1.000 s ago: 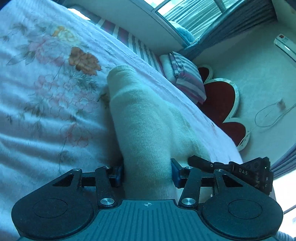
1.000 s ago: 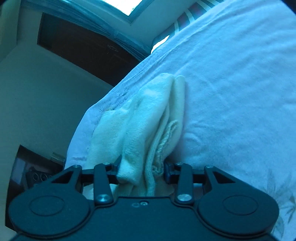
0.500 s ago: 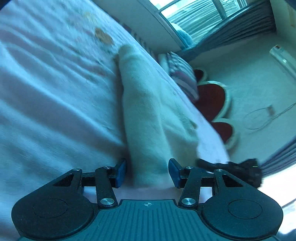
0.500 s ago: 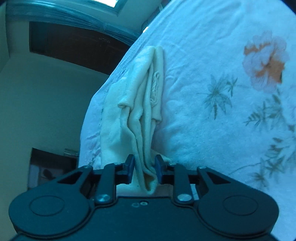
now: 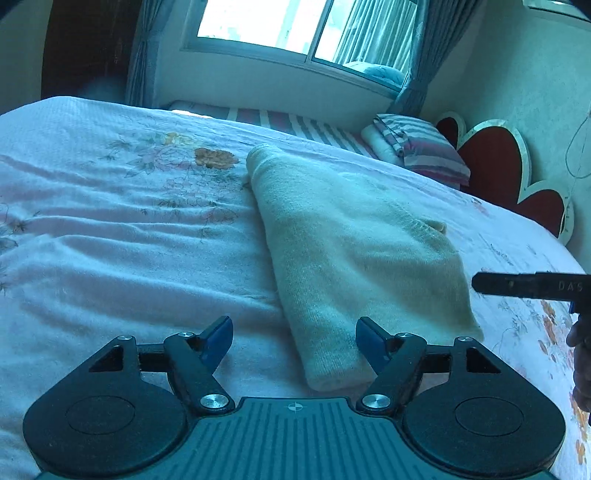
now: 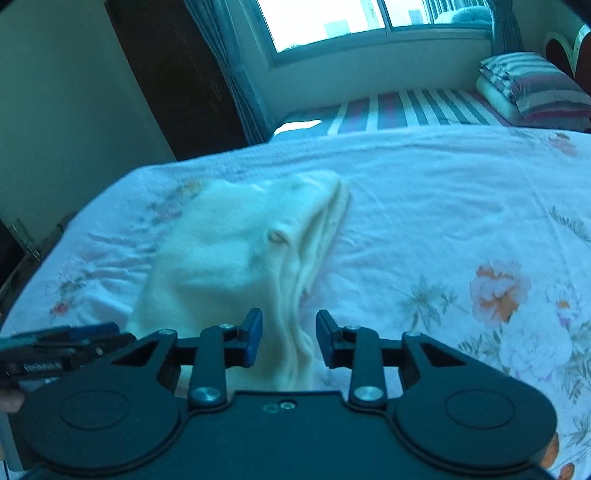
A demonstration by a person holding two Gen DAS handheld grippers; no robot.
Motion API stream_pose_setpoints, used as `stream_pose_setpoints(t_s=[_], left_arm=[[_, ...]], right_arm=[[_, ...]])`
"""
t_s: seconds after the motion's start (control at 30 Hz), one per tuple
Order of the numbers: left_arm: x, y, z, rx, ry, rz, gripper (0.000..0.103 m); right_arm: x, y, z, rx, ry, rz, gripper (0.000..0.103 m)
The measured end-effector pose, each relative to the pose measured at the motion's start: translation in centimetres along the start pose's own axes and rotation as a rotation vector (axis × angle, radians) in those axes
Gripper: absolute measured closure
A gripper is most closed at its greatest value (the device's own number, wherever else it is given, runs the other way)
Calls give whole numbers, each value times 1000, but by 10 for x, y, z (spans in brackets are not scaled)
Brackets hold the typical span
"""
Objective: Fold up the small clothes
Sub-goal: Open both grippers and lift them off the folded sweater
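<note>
The cream cloth (image 5: 354,251) lies folded long in the middle of the frame on the flowery bed (image 5: 110,240), both grippers, left (image 5: 294,341) and right (image 6: 289,341), have jaws let go, so next looks like another fold.

A pink floral bedspread (image 5: 110,236) covers the bed. Beyond it lie a striped sheet (image 6: 406,107) and a folded striped quilt (image 5: 417,151), beside a red heart-shaped headboard (image 5: 495,162). Curtains (image 5: 428,48) flank the window (image 5: 258,18).

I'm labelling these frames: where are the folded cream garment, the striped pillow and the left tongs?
folded cream garment (image 5: 354,236), left wrist view, middle of its top layer
striped pillow (image 5: 424,151), left wrist view, its top face
left tongs (image 5: 293,341), left wrist view, midway between the fingertips
</note>
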State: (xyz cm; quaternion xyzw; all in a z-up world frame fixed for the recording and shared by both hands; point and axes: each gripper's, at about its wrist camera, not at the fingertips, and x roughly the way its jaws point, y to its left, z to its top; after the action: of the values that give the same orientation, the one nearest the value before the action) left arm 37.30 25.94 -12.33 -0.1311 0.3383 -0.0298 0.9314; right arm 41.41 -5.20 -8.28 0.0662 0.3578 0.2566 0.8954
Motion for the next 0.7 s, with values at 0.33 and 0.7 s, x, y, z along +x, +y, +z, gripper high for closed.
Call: stream_pose_setpoints(t_s=[0.33, 0.7], left_arm=[[19, -21, 9, 33, 29, 128, 30], [-74, -84, -21, 147, -59, 191, 0]], right_arm=[[38, -9, 9, 33, 54, -116, 63], [-91, 25, -35, -39, -101, -152, 23]])
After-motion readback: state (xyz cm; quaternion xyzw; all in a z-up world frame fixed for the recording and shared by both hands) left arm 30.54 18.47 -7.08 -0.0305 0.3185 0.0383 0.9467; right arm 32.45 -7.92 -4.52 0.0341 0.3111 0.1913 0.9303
